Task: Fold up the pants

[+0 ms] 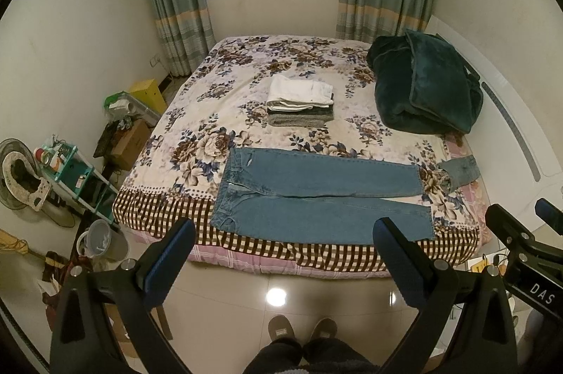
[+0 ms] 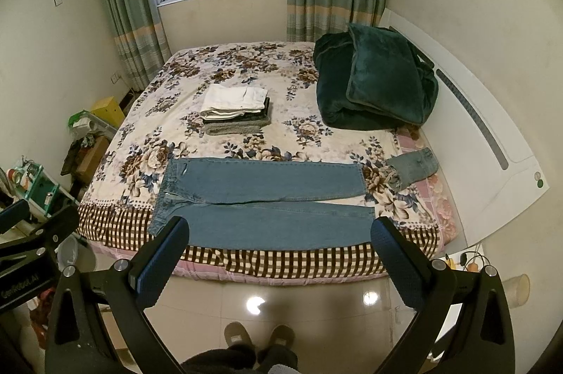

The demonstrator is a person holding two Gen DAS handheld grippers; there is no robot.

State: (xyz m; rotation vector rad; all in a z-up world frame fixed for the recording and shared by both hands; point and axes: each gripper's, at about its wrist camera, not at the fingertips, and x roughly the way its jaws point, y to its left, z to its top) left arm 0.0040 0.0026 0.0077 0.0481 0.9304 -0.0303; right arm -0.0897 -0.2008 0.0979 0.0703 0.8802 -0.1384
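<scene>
Jeans (image 1: 316, 198) lie flat on bed — beyond both gaping tongs (image 1: 285, 243).

The left gripper (image 1: 284, 254) is held level with fingers spread wide, gripping nothing. The right gripper (image 2: 280, 250) matches it, jaws wide apart. Slippered feet (image 1: 301, 328) stand at six o'clock.

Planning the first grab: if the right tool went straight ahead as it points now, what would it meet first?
Probably the blue jeans spread flat at the bed's near edge; the open right tool points at their nearer leg, though depth is unclear.
</scene>
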